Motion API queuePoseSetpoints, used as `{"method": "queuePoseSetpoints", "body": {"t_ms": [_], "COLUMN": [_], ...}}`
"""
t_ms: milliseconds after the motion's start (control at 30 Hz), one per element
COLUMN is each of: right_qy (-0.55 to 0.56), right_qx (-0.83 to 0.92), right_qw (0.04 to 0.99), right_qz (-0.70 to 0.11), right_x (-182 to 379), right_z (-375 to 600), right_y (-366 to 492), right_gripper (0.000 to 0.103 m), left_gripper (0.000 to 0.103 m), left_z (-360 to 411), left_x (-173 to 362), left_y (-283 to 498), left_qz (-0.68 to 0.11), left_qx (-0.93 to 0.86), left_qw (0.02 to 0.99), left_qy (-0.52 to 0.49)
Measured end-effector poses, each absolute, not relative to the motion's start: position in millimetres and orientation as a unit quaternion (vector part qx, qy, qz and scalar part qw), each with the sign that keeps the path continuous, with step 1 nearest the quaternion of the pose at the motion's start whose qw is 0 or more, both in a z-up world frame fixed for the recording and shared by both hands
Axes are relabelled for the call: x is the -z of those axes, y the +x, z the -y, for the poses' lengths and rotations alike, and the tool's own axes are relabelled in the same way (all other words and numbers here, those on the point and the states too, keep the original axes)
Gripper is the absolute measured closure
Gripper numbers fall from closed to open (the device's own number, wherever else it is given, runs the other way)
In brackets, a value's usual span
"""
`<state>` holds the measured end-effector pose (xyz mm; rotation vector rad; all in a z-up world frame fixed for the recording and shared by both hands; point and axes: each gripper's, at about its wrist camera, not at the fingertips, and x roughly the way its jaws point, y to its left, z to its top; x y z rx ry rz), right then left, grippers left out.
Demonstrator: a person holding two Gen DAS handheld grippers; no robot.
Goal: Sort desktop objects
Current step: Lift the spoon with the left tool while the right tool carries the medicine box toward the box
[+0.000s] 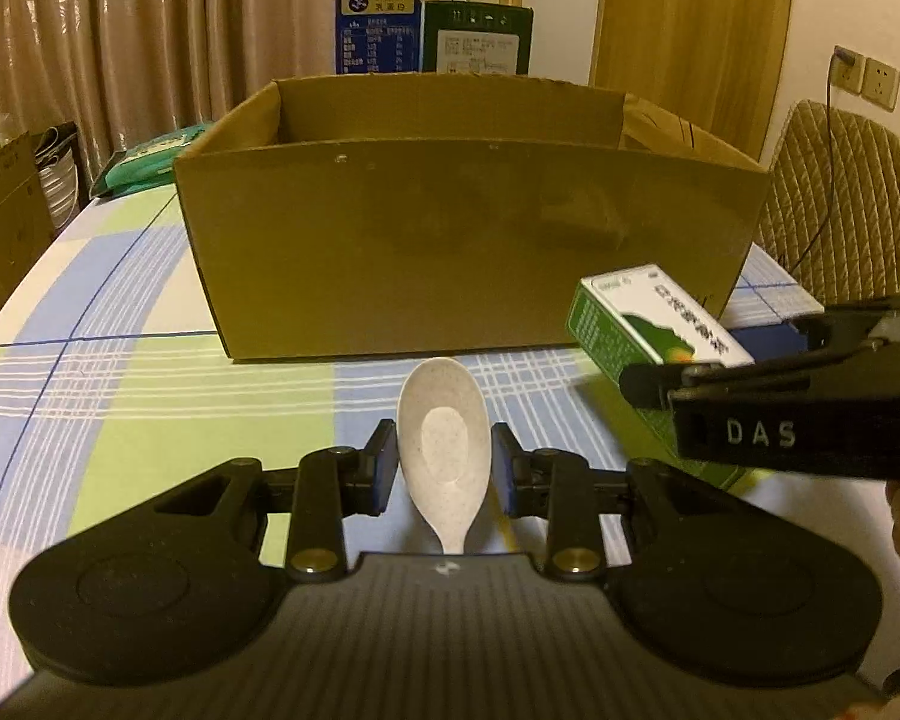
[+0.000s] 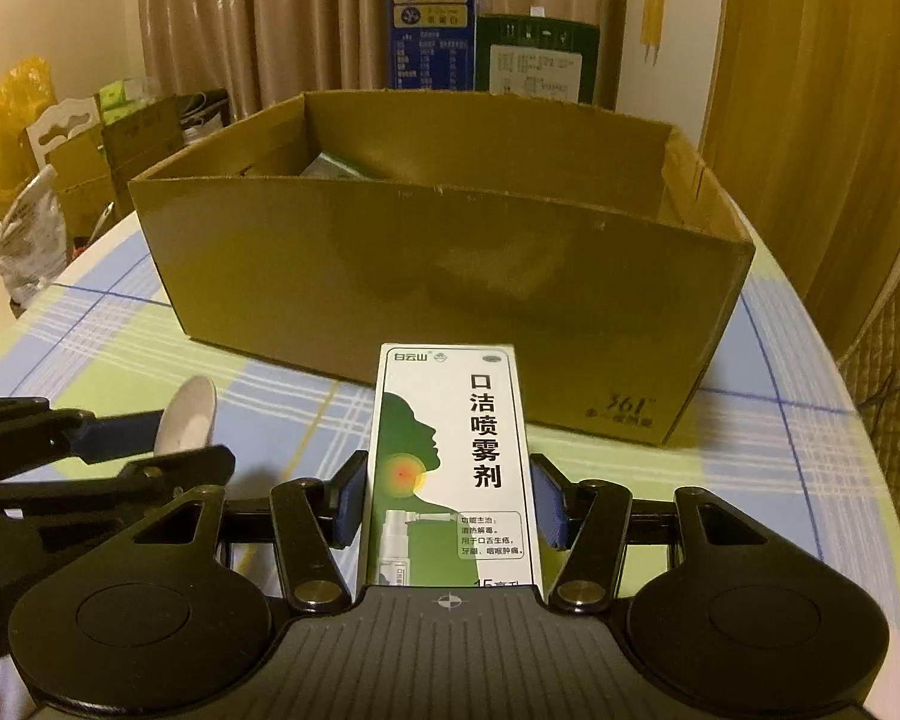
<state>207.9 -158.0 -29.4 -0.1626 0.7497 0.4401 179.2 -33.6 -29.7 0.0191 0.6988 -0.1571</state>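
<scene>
My left gripper (image 1: 444,465) is shut on a white spoon (image 1: 444,444), bowl forward, above the checked tablecloth, just short of the cardboard box (image 1: 468,246). The spoon also shows in the right wrist view (image 2: 187,414). My right gripper (image 2: 450,501) is shut on a green-and-white spray box (image 2: 450,456), held lengthwise and pointing at the cardboard box (image 2: 438,282). In the left wrist view the spray box (image 1: 648,324) and the right gripper (image 1: 678,387) are at the right. The cardboard box is open-topped; something green lies inside at its far left.
A blue-and-white pack (image 1: 768,318) lies on the table behind the spray box. A green packet (image 1: 150,159) lies left of the cardboard box. A blue carton (image 2: 429,18) and a green carton (image 2: 534,57) stand behind it. A padded chair (image 1: 846,198) is at the right.
</scene>
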Motion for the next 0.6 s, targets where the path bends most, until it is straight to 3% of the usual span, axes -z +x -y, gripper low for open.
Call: {"method": "queuePoseSetpoints", "body": {"t_ms": [600], "right_qy": [-0.067], "right_qx": [-0.214], "right_qw": [0.915], "right_qz": [-0.336], "right_x": [-6], "right_z": [176], "right_y": [173], "right_gripper": [0.051], "left_gripper": [0.076], "left_z": [31], "left_x": [-9], "left_y": [157], "left_qz": [-0.333], "left_qx": [0.081], "left_qw": [0.939], "left_qy": [0.025]}}
